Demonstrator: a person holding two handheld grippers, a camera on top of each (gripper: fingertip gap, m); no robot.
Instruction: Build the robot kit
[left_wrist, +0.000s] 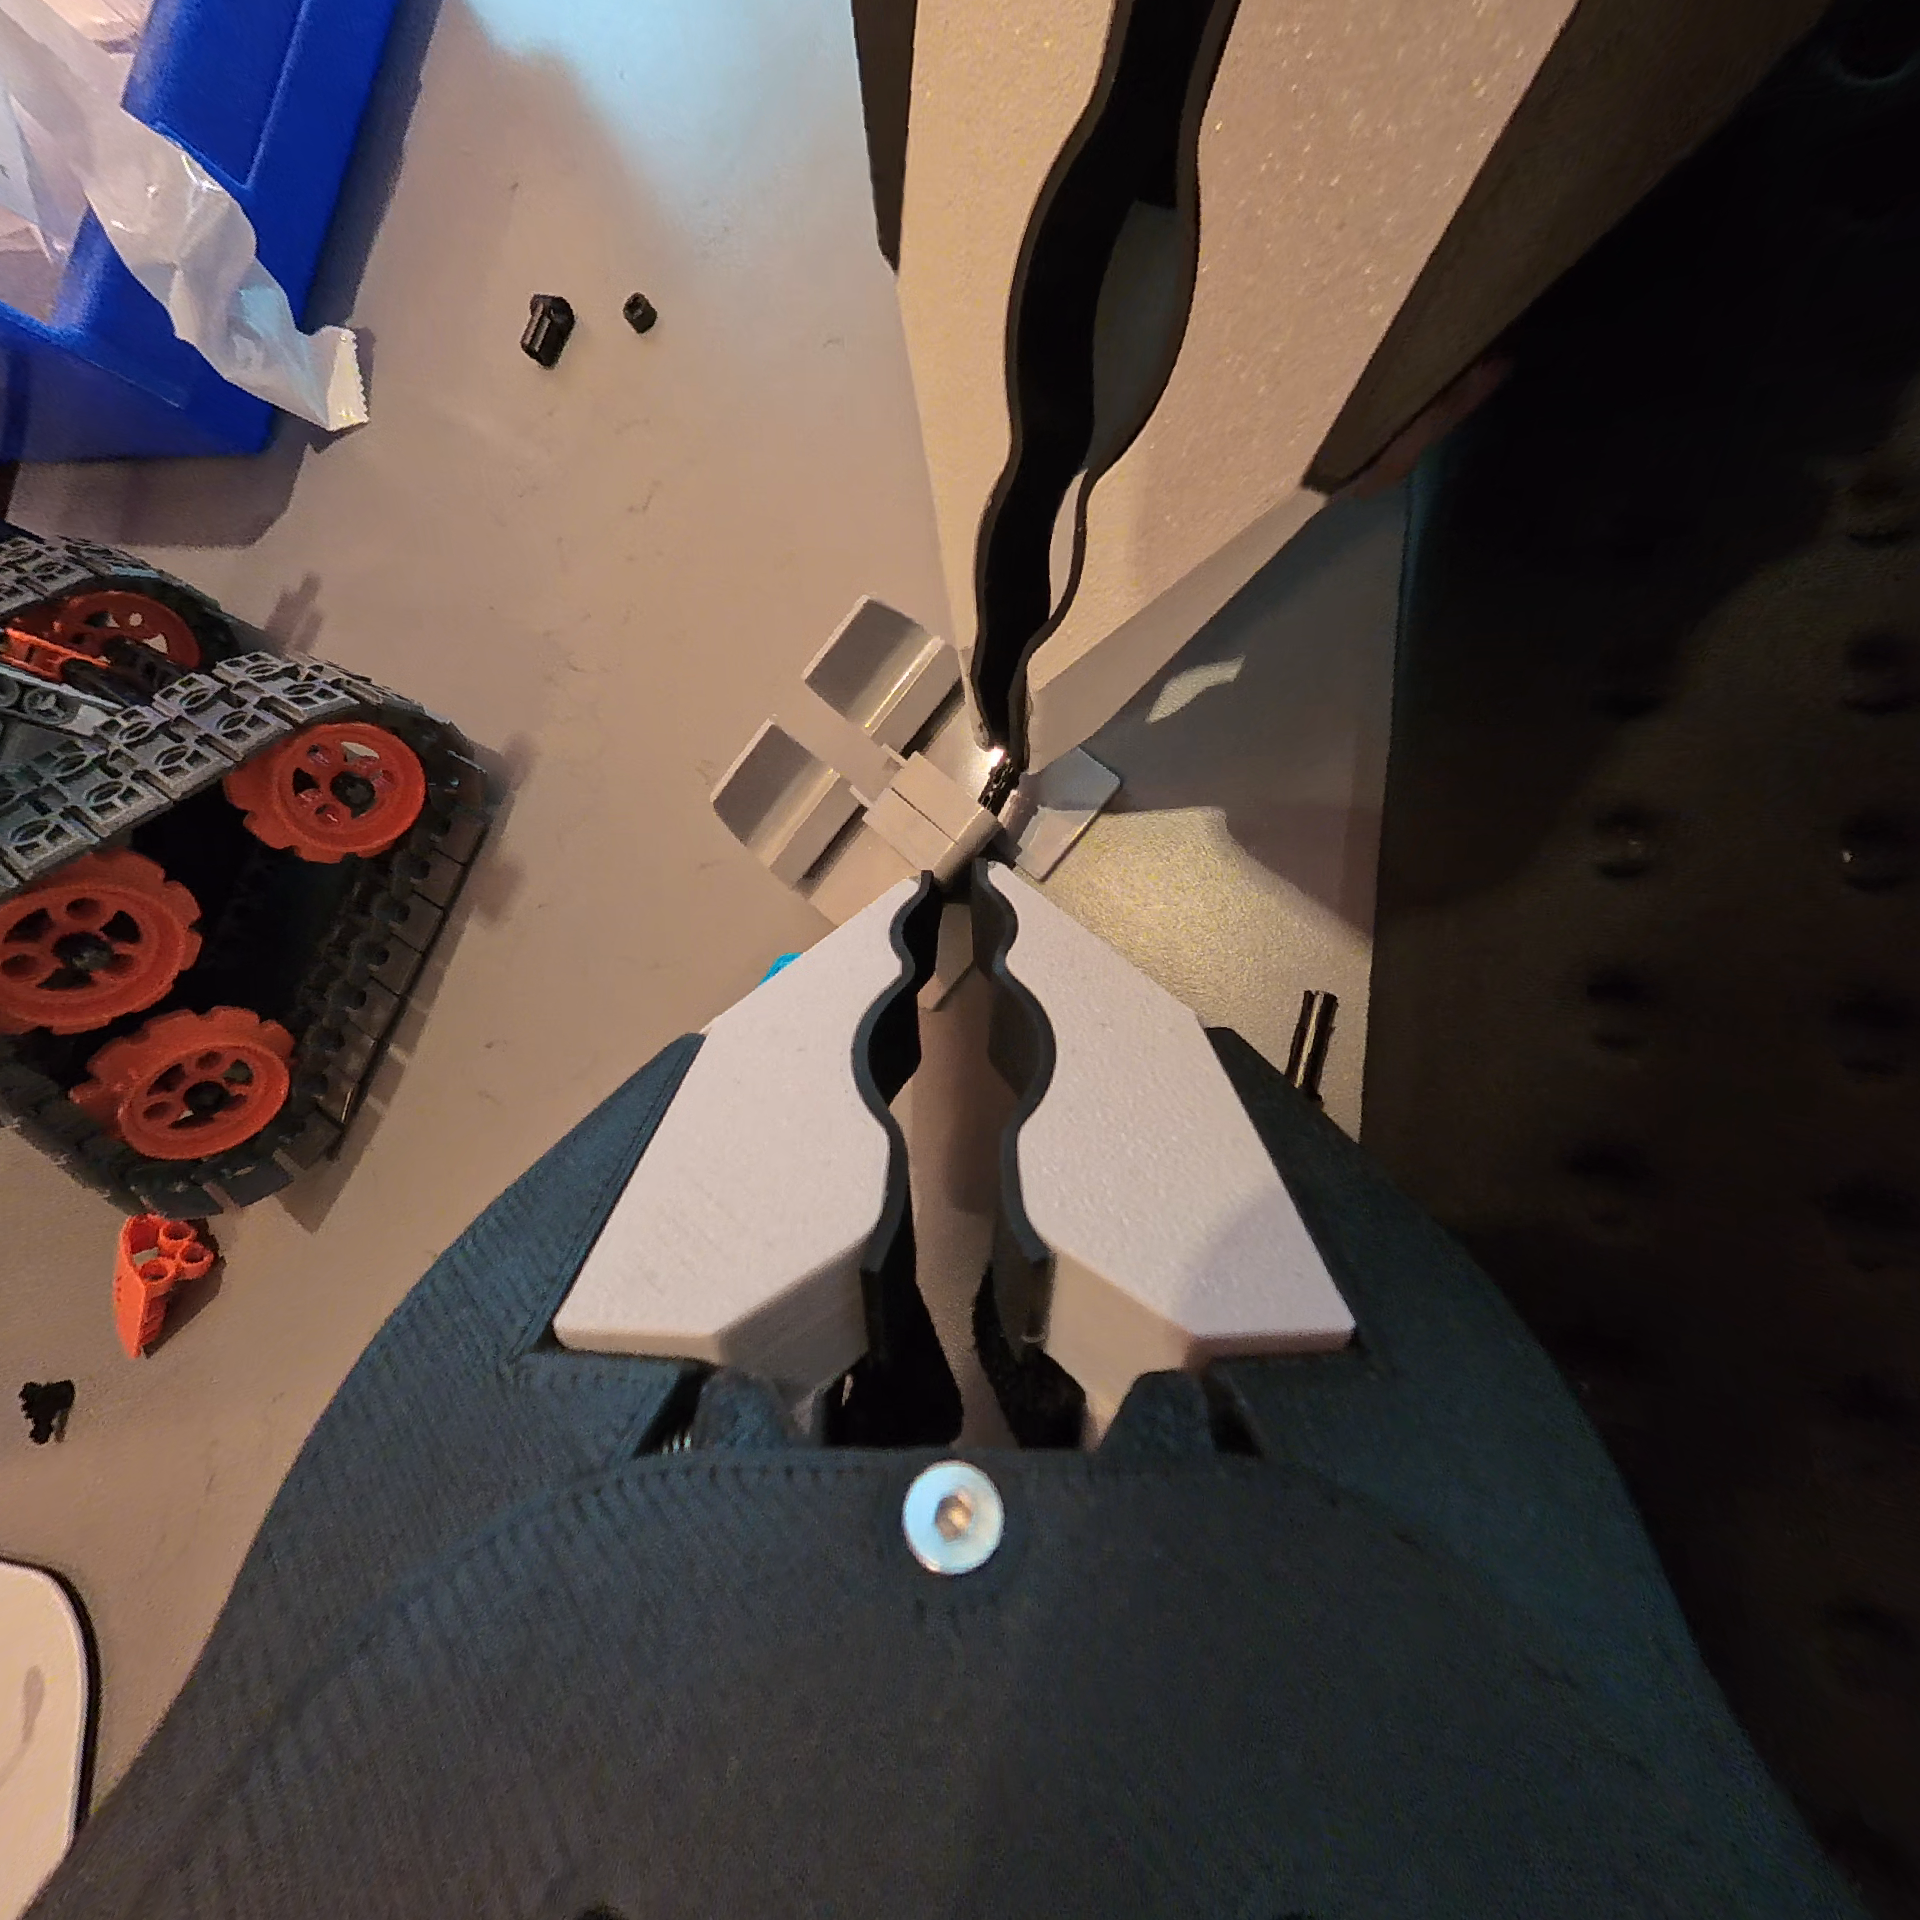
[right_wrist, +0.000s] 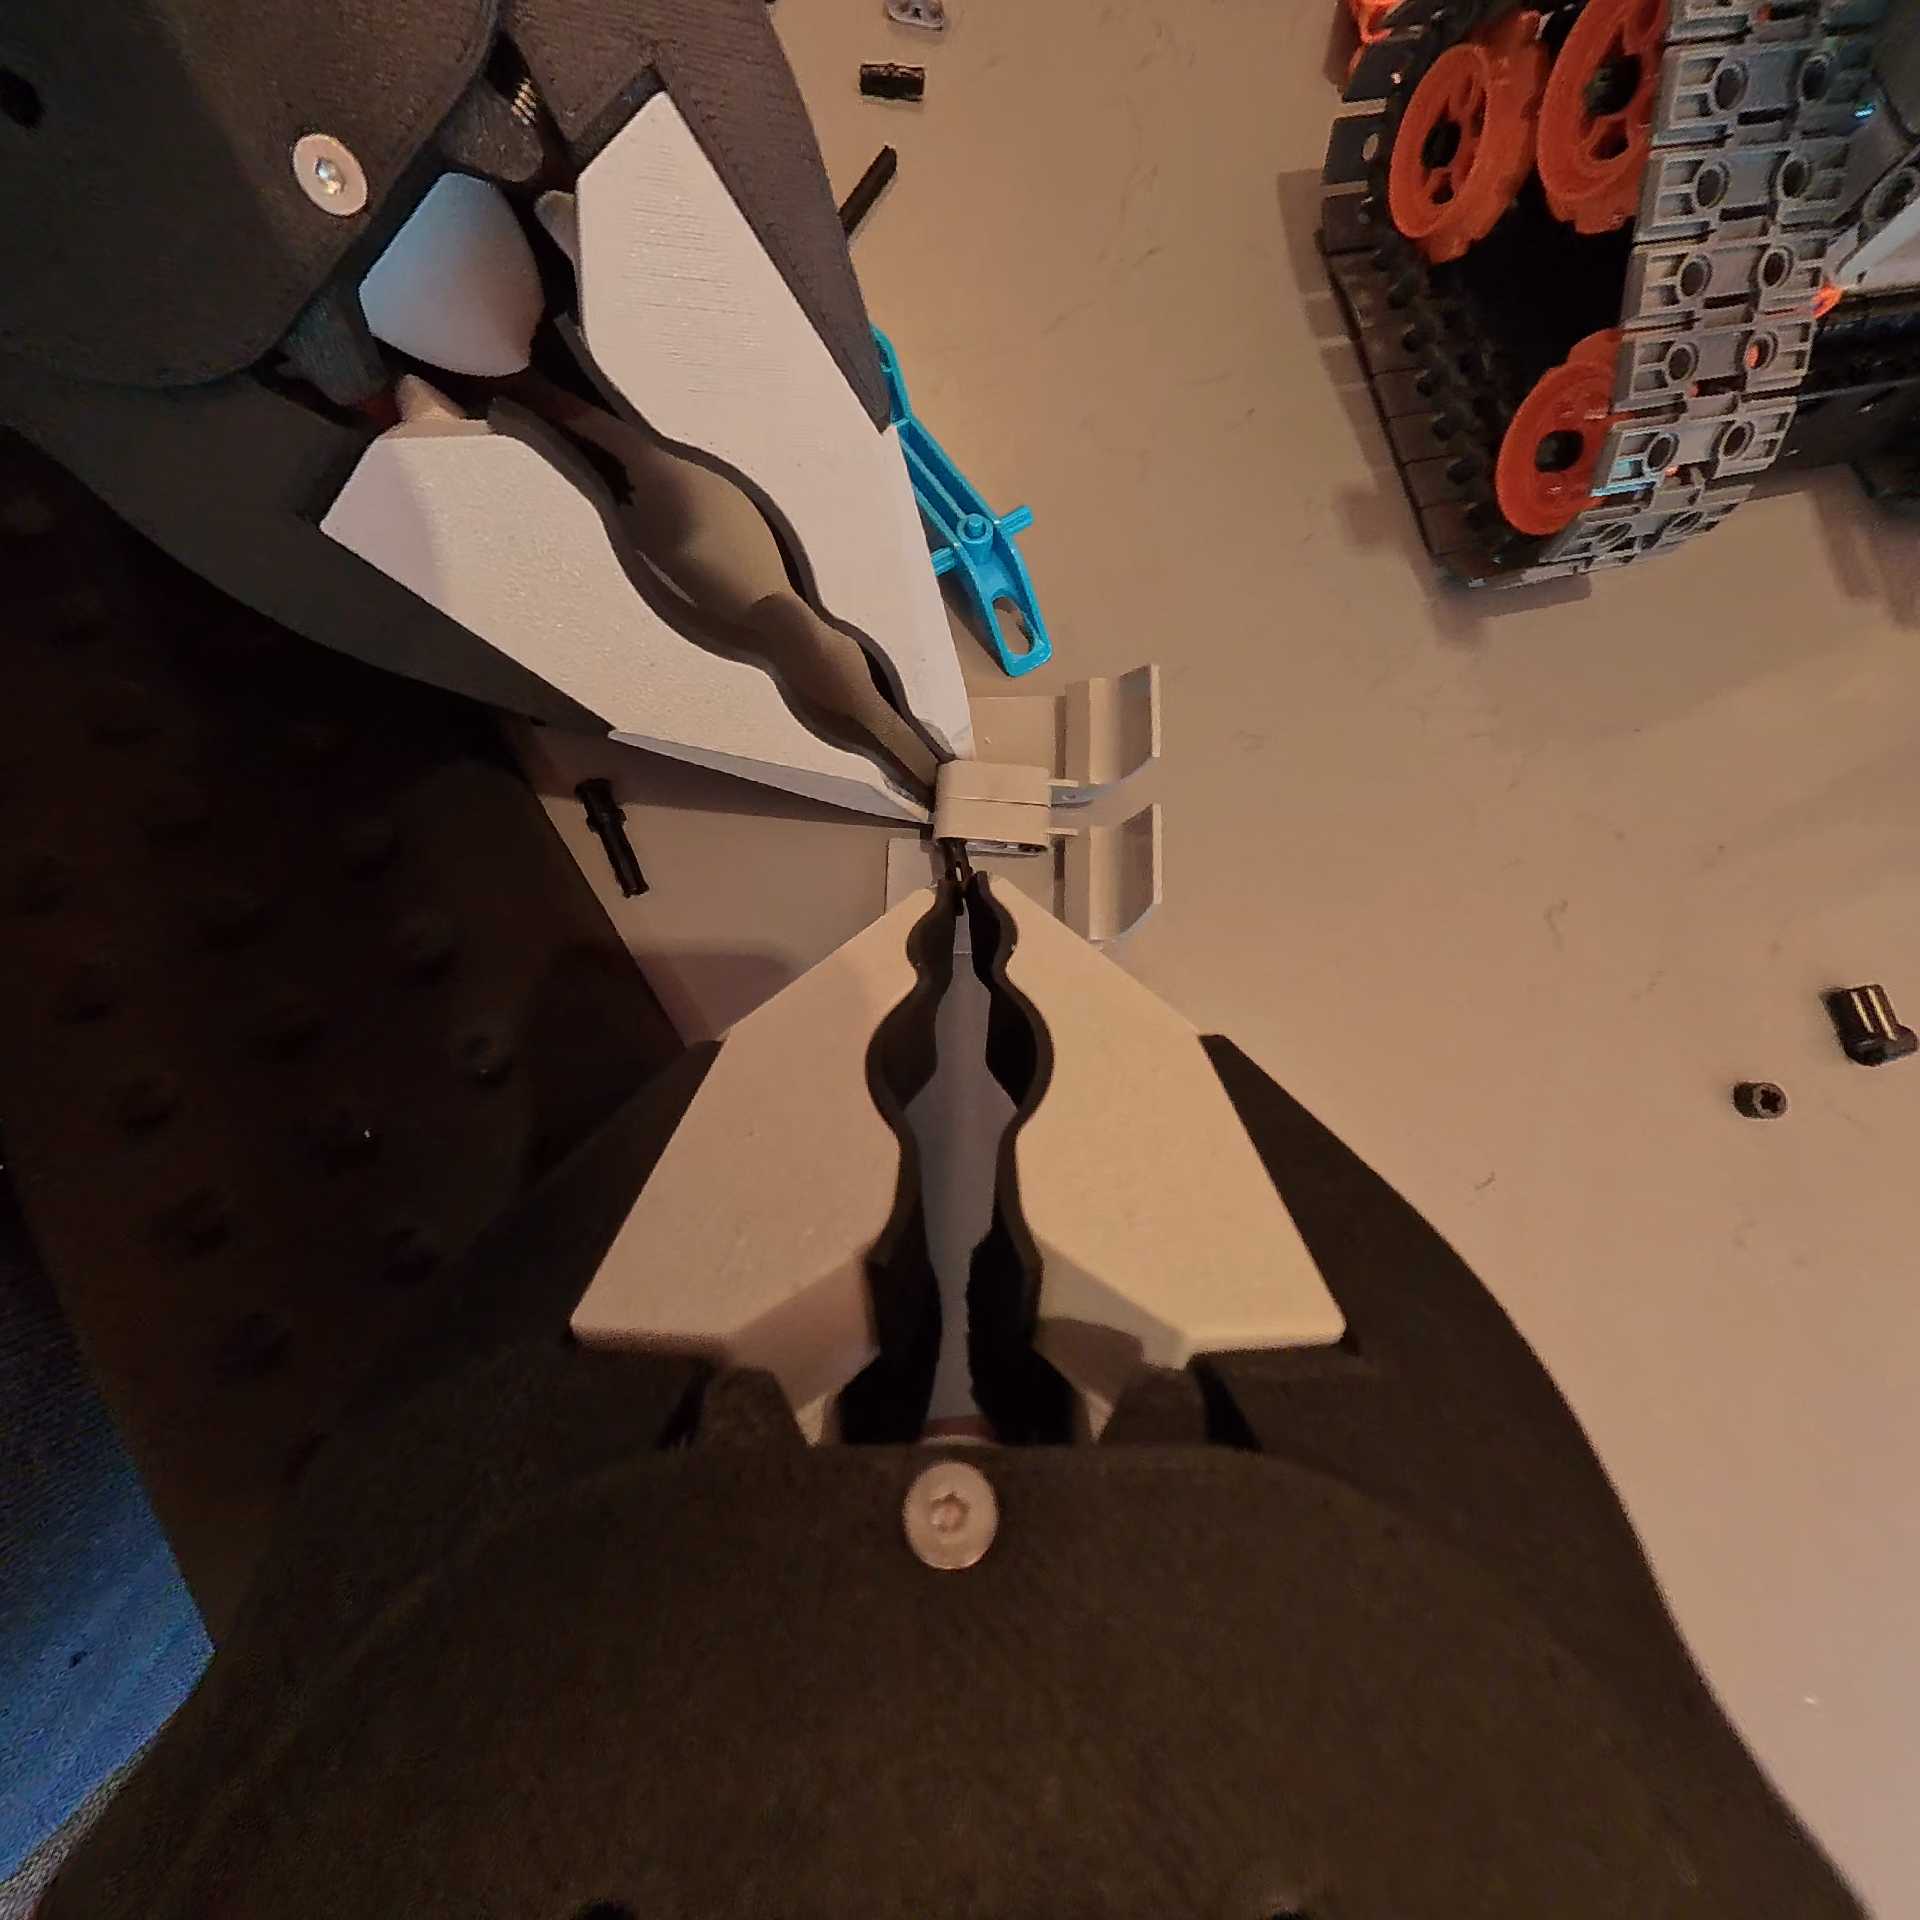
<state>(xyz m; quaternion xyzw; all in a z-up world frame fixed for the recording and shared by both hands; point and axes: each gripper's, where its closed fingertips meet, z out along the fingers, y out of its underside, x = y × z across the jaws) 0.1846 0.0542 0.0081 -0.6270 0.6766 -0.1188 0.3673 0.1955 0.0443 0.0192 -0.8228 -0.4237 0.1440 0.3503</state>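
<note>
Landmark: the small grey plastic building-brick assembly (left_wrist: 904, 805), a short stacked beam with curved grey panel pieces fanned off it, lying low over the pale beige counter (left_wrist: 623, 582).

Left gripper (left_wrist: 954, 878): its grey fingers (left_wrist: 831, 997) are drawn narrow and pinch the near end of the grey assembly – it looks like a steadying grip, judging by the second gripper working on the same piece.

Right gripper (right_wrist: 961, 894): fingers nearly closed on a small black pin-like piece (right_wrist: 954, 864) at the side of the grey assembly; the tips meet the beam at roughly a right angle to the left gripper's line. Whether the pin is seated in the beam cannot be told.

Long axis: in the left wrist view the beam runs straight out from the left fingers and slants up-left, with the curved panels at its far end; in the right wrist view it lies crosswise, panels to the right.

Beside the assembly: a bright blue plastic lever-shaped piece (right_wrist: 971, 499) lies just behind it, partly under the left gripper; a black connector pin (right_wrist: 613, 836) rests near the counter edge.

Farther from it: a tracked toy vehicle with orange wheels and grey-black treads (left_wrist: 208, 883) stands well apart – beyond that, a blue plastic bin (left_wrist: 208, 208) with a crumpled clear bag (left_wrist: 187, 229). Two small black connector pieces (left_wrist: 582, 322) lie loose between bin and assembly, and an orange connector block (left_wrist: 156, 1278) sits near the vehicle.
</note>
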